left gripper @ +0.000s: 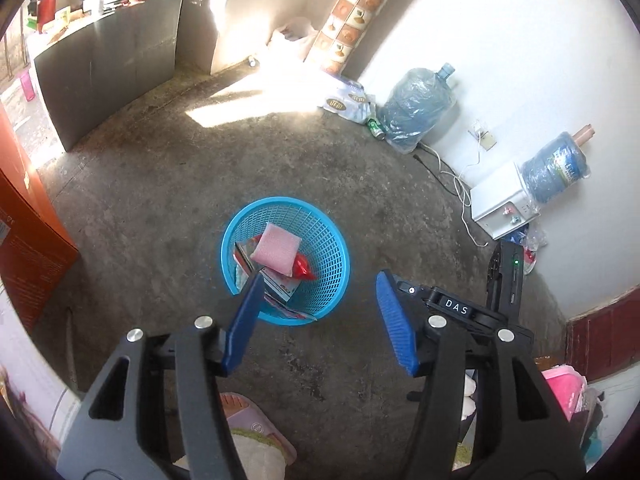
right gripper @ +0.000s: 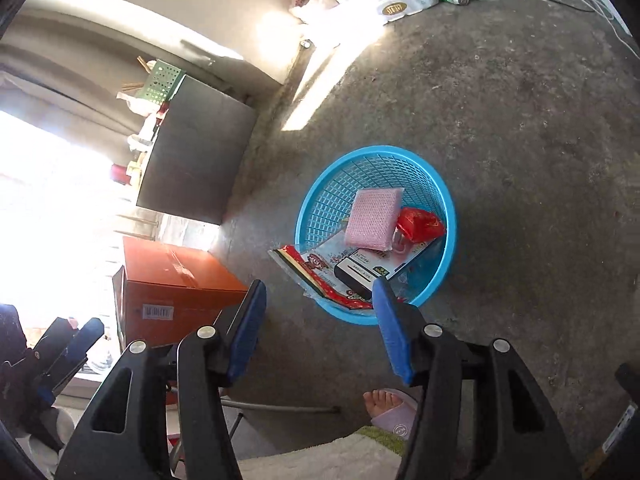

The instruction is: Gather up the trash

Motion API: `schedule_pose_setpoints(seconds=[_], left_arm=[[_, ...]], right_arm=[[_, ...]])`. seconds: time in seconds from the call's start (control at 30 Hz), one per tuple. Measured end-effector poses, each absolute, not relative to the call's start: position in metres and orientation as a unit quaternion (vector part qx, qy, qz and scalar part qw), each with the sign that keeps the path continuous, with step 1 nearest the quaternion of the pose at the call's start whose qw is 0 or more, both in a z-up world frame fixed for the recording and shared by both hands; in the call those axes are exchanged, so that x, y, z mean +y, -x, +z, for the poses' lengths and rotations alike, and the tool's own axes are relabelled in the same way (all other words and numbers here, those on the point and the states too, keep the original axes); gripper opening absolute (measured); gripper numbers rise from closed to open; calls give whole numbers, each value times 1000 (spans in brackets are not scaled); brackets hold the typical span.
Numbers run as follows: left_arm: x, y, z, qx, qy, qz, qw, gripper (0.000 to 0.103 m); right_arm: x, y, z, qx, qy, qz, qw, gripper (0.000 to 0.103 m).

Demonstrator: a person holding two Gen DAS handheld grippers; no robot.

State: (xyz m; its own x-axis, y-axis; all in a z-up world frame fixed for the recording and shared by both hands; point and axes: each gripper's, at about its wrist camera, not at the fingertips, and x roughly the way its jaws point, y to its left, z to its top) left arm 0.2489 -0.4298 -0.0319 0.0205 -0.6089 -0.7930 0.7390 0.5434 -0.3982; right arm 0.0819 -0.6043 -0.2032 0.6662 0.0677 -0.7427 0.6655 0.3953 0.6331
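Note:
A blue mesh basket (left gripper: pixel 334 248) stands on the concrete floor and also shows in the right wrist view (right gripper: pixel 448 216). In it lie a pink sponge (left gripper: pixel 276 248) (right gripper: pixel 374 220), a red wrapper (left gripper: pixel 304 268) (right gripper: pixel 420 222), a dark box (right gripper: pixel 360 272) and printed snack packets (right gripper: pixel 316 268) that hang over the rim. My left gripper (left gripper: pixel 318 316) is open and empty, above and just before the basket. My right gripper (right gripper: pixel 320 320) is open and empty, near the basket's front rim. The left gripper also shows at the right wrist view's left edge (right gripper: pixel 72 344).
An orange cardboard box (right gripper: pixel 176 280) stands left of the basket. A dark cabinet (left gripper: pixel 108 60) is at the back left. Water jugs (left gripper: pixel 416 104), a white dispenser (left gripper: pixel 504 208), cables, a green can (left gripper: pixel 376 127) and tissue packs (left gripper: pixel 348 98) line the right wall. My slippered foot (right gripper: pixel 390 408) is below.

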Motion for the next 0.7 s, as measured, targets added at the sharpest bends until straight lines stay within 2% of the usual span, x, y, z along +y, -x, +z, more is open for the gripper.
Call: schedule_pose_setpoints(seconds=[0.17,0.33,0.53,0.7], left_arm=[[-333,-225,16,470,-31,-459,753,60],[-227,-201,39,434,-6,-417,799,66],[-101,-179,29,408,34,-310,858,70],[-7,-166,11,408,108,-224,878,70]], right_arm=[[-566,-83,-159,362,-488,-153,779,61],[-504,-115,-114,381,-447,-79,806,70],[-399,-180,-76,424,-381,32,821,76],[-312,-240,-79,475,-335,74,810,76]])
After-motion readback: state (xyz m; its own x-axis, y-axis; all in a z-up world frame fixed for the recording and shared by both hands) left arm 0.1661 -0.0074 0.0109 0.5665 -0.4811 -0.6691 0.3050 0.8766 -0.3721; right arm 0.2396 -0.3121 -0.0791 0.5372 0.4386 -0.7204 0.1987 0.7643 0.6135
